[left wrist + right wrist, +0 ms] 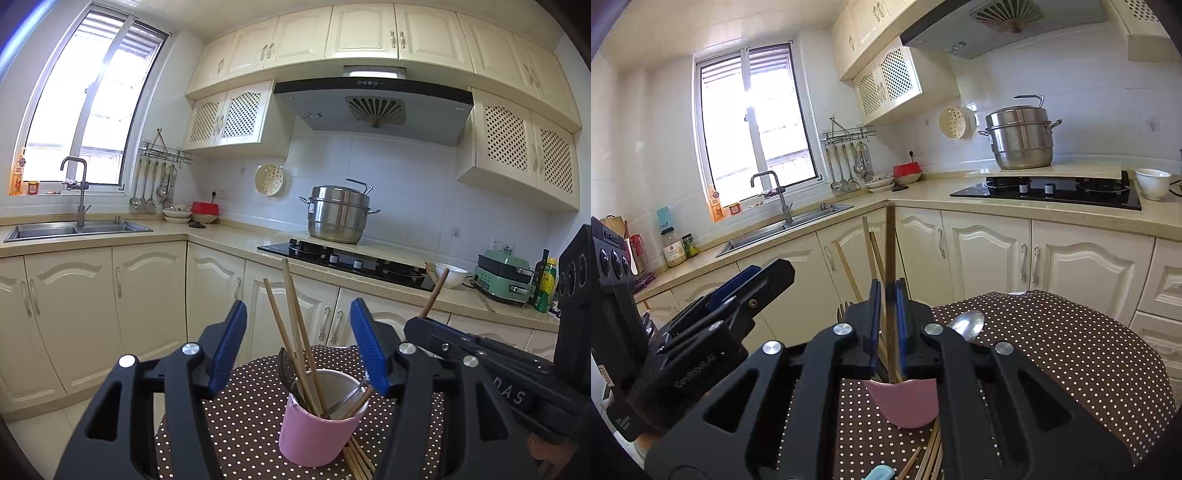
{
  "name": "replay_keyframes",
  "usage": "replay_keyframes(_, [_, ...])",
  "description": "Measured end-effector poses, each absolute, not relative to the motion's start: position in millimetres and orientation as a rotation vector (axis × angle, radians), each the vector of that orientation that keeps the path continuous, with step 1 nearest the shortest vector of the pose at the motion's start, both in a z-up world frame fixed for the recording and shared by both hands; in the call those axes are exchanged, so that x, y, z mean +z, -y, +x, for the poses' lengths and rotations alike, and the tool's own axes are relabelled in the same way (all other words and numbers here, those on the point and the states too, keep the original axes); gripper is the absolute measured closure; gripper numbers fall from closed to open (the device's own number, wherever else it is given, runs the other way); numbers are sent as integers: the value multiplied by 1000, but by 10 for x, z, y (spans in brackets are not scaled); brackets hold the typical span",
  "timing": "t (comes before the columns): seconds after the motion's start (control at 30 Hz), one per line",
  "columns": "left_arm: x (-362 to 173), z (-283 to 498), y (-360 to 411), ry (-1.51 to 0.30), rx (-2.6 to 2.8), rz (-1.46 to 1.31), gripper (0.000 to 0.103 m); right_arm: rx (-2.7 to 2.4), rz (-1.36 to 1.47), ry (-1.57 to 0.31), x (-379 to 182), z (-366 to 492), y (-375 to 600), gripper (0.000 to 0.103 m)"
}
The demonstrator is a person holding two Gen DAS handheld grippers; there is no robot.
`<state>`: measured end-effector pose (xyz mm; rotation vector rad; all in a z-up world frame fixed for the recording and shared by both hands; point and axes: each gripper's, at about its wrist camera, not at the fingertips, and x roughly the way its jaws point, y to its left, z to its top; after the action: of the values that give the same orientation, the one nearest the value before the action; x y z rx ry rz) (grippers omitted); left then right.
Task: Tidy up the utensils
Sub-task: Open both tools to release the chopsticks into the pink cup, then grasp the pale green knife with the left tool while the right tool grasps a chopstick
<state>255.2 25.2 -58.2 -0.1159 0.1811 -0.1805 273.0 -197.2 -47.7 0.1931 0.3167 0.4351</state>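
A pink cup (pixel 314 435) stands on the brown dotted tablecloth (pixel 240 406) with several wooden chopsticks (pixel 291 332) upright in it. My left gripper (pixel 301 345) is open, its blue pads wide apart above and on either side of the cup, holding nothing. My right gripper (pixel 888 317) reaches over the cup (pixel 905 402) with one dark chopstick (pixel 890 266) between its pads; a slim gap shows beside the stick, whose lower end rests in the cup. In the left wrist view the right gripper (pixel 419 325) comes in from the right around that leaning chopstick (pixel 437 291).
Loose chopsticks (pixel 932 454) lie on the cloth in front of the cup, and a metal spoon (pixel 967 325) lies behind it. Kitchen cabinets, a sink (pixel 74 230) and a hob with a steel pot (pixel 338 214) line the walls beyond the table.
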Motion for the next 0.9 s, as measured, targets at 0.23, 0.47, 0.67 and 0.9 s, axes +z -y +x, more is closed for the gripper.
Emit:
replay_keyframes(0.23, [-634,2391,-242,-313,-223,-85,41,399,191,-296,-477,2465,2124,56])
replay_keyframes(0.47, [-1098,2461,-143,-687,-287,-27,41,351,188,-361,-691,2305,2332,51])
replay_keyframes(0.67, [-1650,2450,14,-939,-295,39,41,325,183,-462,-990,2237,2431,49])
replay_keyframes(0.9, [-2003,2419,108,-1080,-272,93,41,330,178,-571,-1301,2162,2485,47])
